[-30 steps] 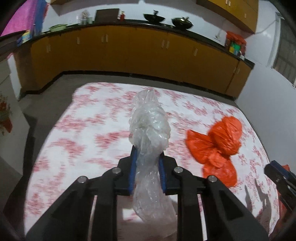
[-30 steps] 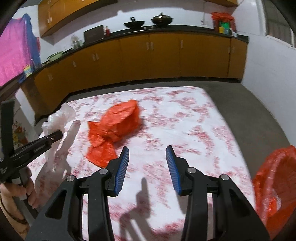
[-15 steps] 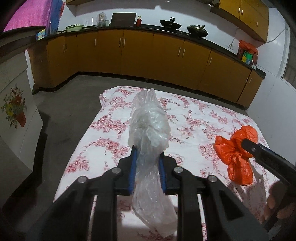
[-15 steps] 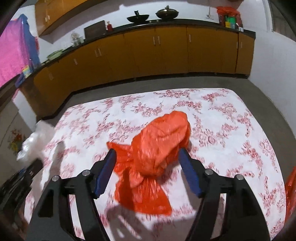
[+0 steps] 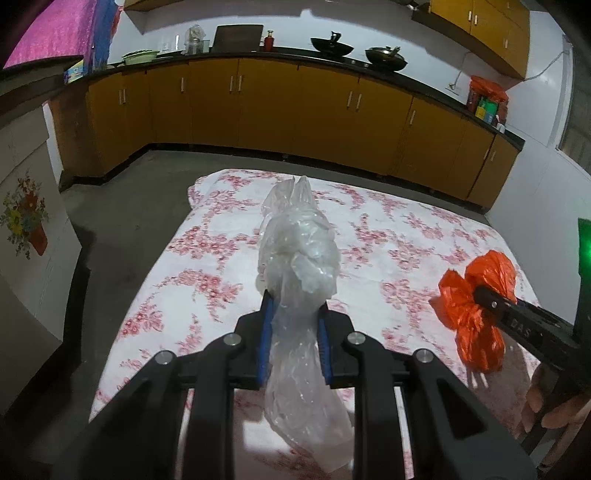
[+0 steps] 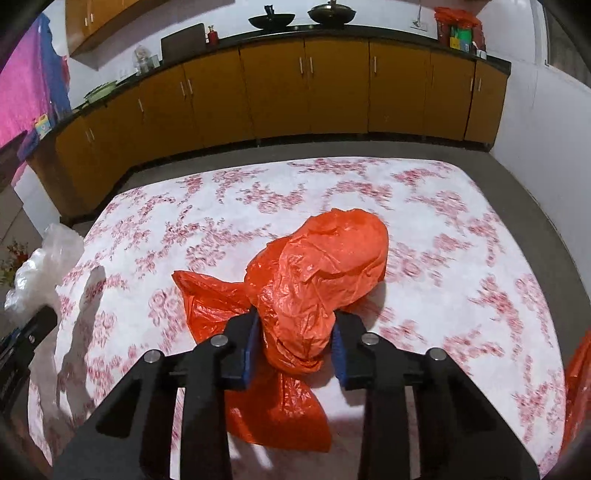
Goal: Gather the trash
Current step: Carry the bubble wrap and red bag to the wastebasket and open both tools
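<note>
While the left gripper (image 5: 294, 339) pinches a crumpled clear plastic bag (image 5: 297, 280) between its blue pads, jaws narrow around the bag's waist, the bag's top stands up toward twelve o'clock and its tail droops toward six. Nearest in the right wrist view, the right gripper (image 6: 293, 345) has its jaws closed onto an orange plastic bag (image 6: 317, 269), which bulges ahead of the pads and trails below them. Beneath both bags spreads a bed (image 5: 207, 266) in a white sheet with red flowers. Farther off, at twelve o'clock, yellow cabinets (image 6: 277, 88) run under a dark counter (image 6: 332, 31) carrying two woks.
</note>
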